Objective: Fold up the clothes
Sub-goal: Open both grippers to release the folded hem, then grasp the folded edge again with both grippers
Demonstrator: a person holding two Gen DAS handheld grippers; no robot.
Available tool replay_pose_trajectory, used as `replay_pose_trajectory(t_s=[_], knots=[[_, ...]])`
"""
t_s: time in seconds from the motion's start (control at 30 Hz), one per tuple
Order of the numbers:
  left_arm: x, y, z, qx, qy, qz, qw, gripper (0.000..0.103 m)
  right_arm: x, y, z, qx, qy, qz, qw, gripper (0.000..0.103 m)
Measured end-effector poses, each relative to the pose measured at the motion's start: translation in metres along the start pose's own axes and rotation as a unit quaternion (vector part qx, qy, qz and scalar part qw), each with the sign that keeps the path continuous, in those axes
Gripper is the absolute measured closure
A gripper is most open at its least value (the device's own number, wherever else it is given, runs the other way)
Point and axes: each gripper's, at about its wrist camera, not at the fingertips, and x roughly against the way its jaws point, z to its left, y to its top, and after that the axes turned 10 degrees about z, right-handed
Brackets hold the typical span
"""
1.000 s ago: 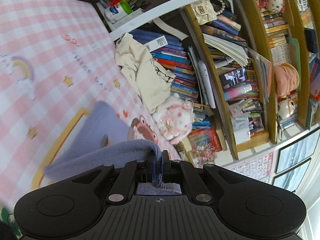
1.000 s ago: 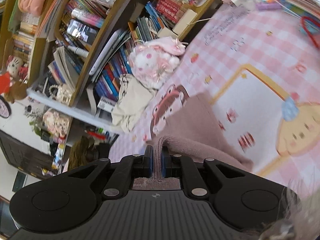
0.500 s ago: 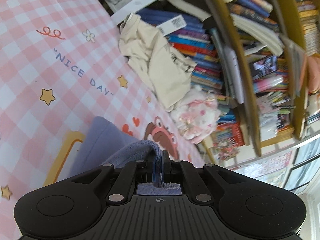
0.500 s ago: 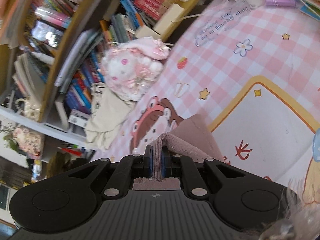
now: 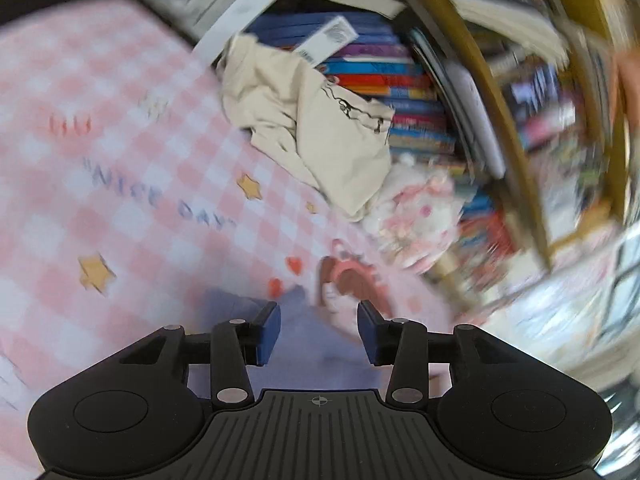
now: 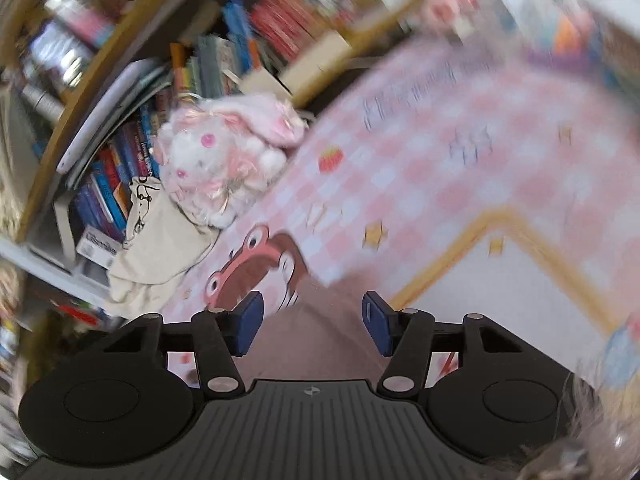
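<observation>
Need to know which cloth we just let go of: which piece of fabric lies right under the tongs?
The folded towel, flat on the pink mat between the opening left tongs. The cream garment lies crumpled far off against the books.

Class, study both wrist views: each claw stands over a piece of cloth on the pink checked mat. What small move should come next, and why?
Probably lift both claws clear. The left claw and right claw are opening, pads apart from the garment lying flat on the mat, so this fold seems laid down.

Bright daylight, heavy motion blur
</observation>
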Motion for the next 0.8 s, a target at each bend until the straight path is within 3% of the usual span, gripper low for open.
replay_pose_trajectory(t_s=[0.1, 0.2, 0.23, 0.3, 0.33, 0.37, 0.43, 0.5, 0.57, 0.67, 0.73, 0.8], knots=[[-0.01, -0.007, -0.016, -0.093, 0.066, 0.025, 0.9931, 0.062, -0.007, -0.004, 0.017, 0.107, -0.065, 0.006, 0.992, 0.05], [-0.025, -0.016, -0.031, -0.172, 0.116, 0.038, 0.9775, 0.062, -0.024, -0.016, 0.032, 0.214, -0.131, 0.014, 0.968, 0.057], [-0.031, -0.018, -0.033, -0.184, 0.128, 0.04, 0.9739, 0.062, -0.03, -0.02, 0.035, 0.238, -0.144, 0.019, 0.96, 0.063], [-0.042, -0.02, -0.037, -0.207, 0.15, 0.044, 0.9657, 0.064, -0.041, -0.026, 0.036, 0.262, -0.155, 0.031, 0.952, 0.085], [-0.047, -0.021, -0.039, -0.219, 0.16, 0.047, 0.9614, 0.07, -0.046, -0.027, 0.035, 0.262, -0.154, 0.037, 0.952, 0.094], [-0.051, -0.022, -0.04, -0.228, 0.167, 0.058, 0.9574, 0.1, -0.047, -0.026, 0.033, 0.255, -0.151, 0.036, 0.954, 0.095], [-0.049, -0.024, -0.044, -0.246, 0.174, 0.058, 0.9519, 0.1, -0.041, -0.023, 0.029, 0.227, -0.136, 0.024, 0.964, 0.096], [-0.024, -0.027, -0.049, -0.249, 0.155, 0.014, 0.9559, 0.1, -0.024, -0.019, 0.023, 0.176, -0.098, -0.005, 0.979, 0.097], [-0.008, -0.023, -0.044, -0.214, 0.14, -0.007, 0.9666, 0.1, -0.024, -0.016, 0.017, 0.153, -0.095, -0.005, 0.984, 0.097], [-0.022, -0.018, -0.011, -0.162, 0.14, 0.023, 0.9766, 0.099, -0.036, -0.013, 0.008, 0.135, -0.108, 0.011, 0.985, 0.097], [-0.04, -0.018, 0.006, -0.144, 0.152, 0.051, 0.9766, 0.098, -0.056, -0.013, 0.004, 0.14, -0.123, 0.034, 0.982, 0.097], [-0.038, -0.018, 0.007, -0.146, 0.143, 0.045, 0.978, 0.097, -0.062, -0.016, 0.006, 0.15, -0.129, 0.032, 0.98, 0.096]])
